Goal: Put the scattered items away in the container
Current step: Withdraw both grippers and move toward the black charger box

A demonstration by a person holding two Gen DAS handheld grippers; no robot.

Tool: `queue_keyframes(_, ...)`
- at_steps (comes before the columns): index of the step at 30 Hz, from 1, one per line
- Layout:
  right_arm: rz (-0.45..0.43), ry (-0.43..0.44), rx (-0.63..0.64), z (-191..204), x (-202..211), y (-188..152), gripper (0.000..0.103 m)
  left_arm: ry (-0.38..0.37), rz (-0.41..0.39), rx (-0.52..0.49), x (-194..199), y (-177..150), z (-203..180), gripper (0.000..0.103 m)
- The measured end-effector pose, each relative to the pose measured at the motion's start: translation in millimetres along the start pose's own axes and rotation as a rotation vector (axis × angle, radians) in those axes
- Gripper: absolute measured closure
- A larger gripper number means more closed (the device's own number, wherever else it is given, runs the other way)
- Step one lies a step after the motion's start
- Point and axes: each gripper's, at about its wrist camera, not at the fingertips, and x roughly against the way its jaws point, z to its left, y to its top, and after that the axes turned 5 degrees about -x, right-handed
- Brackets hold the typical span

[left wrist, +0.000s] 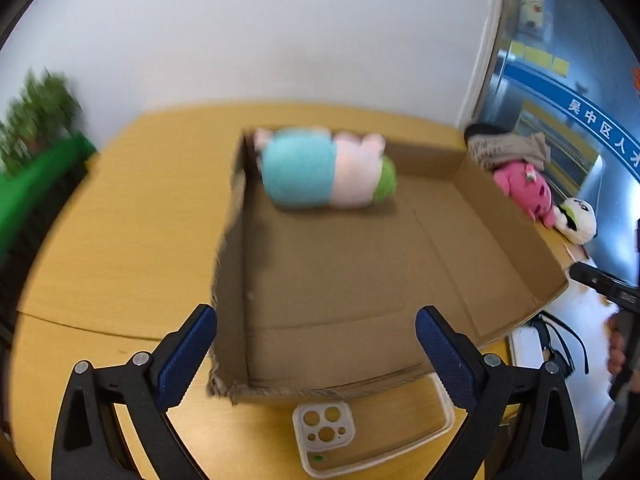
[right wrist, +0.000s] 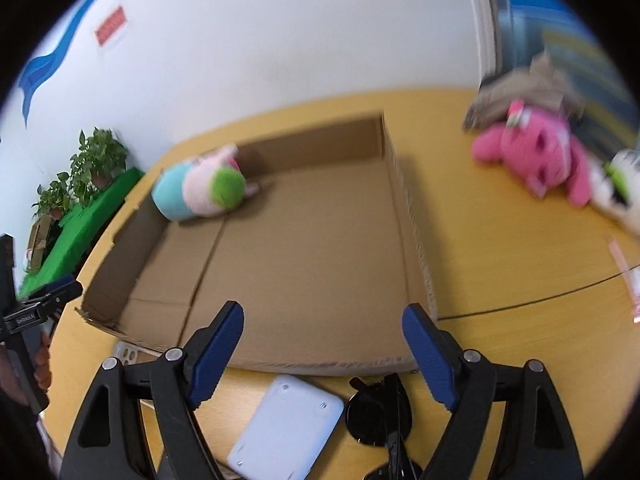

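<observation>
A shallow cardboard box (left wrist: 500,232) (right wrist: 396,184) lies on the yellow table. A blue, pink and green plush toy (left wrist: 324,168) (right wrist: 200,188) lies in its far corner. My left gripper (left wrist: 316,344) is open and empty above the box's near edge. My right gripper (right wrist: 324,340) is open and empty over the box's near edge. A clear phone case (left wrist: 360,432) lies below the left gripper. A white power bank (right wrist: 286,428) and black sunglasses (right wrist: 380,416) lie below the right gripper. A pink plush (left wrist: 524,188) (right wrist: 536,156) and a white plush (left wrist: 578,220) (right wrist: 620,184) lie right of the box.
A grey-brown cloth item (left wrist: 508,148) (right wrist: 520,88) lies behind the pink plush. Potted plants on a green ledge (right wrist: 88,184) (left wrist: 36,168) stand left of the table. A white wall runs behind the table (left wrist: 120,240). A pink strip (right wrist: 624,276) lies at the right edge.
</observation>
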Motion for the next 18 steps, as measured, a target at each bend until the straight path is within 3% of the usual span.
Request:
queue_keyframes(3,-0.072,0.003,0.039,19,30,-17,0.019,0.047,-0.136,0.0,44,-9,-31,0.0)
queue_keyframes(6,-0.094,0.001,0.085,33,48,-36,0.019,0.023,-0.219,0.011,77,-26,-65,0.0)
queue_keyframes(12,-0.13,-0.007,0.163,49,78,-66,0.019,-0.064,-0.263,-0.008,102,-51,-107,0.0)
queue_keyframes(18,-0.154,-0.019,0.167,51,92,-86,0.019,-0.071,-0.253,-0.032,108,-66,-127,0.0)
